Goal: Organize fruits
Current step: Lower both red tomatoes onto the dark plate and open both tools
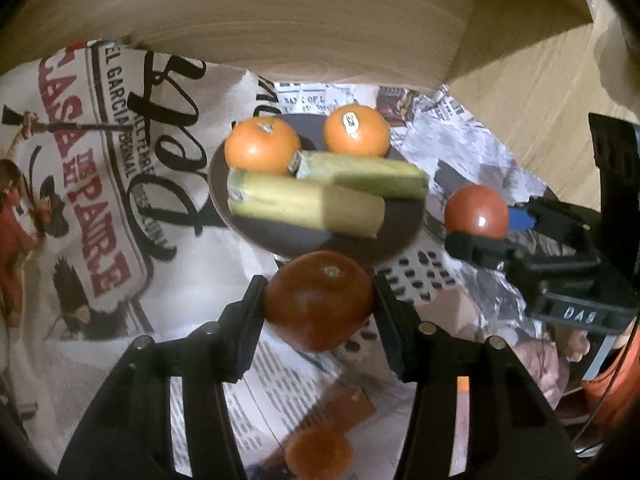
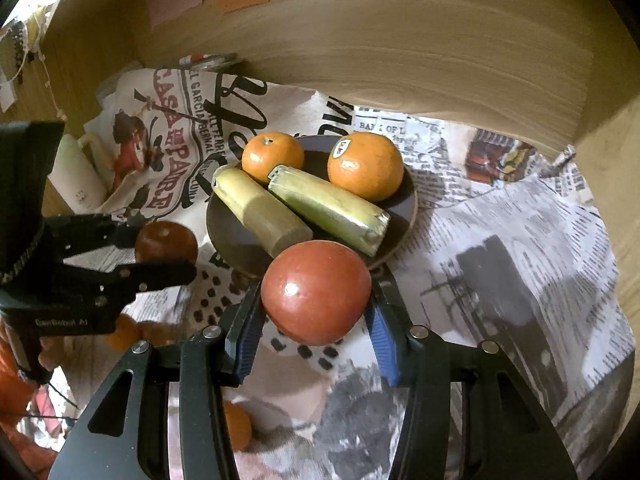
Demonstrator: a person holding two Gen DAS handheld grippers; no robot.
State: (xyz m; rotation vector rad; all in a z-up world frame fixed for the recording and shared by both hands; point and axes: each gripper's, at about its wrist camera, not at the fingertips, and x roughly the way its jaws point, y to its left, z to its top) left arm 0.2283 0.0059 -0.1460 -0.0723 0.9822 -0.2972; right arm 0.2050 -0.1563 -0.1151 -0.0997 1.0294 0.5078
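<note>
A dark plate [image 1: 280,236] [image 2: 228,236] holds two oranges [image 1: 262,150] [image 1: 356,130] and two pale green-yellow stalk pieces [image 1: 304,204] [image 1: 360,174]. My left gripper [image 1: 318,300] is shut on a dark red tomato [image 1: 320,300], held just in front of the plate; it also shows at the left of the right wrist view [image 2: 166,242]. My right gripper [image 2: 316,300] is shut on a brighter red tomato [image 2: 316,292], held above the plate's near rim; it shows at the right of the left wrist view [image 1: 476,210].
Newspaper sheets [image 1: 80,200] [image 2: 520,240] cover the surface. A wooden wall [image 1: 320,20] [image 2: 400,40] rises behind the plate. More orange fruit lies below the grippers [image 1: 318,454] [image 2: 238,426] [image 2: 124,332]. A white cylinder [image 2: 76,178] lies at the left.
</note>
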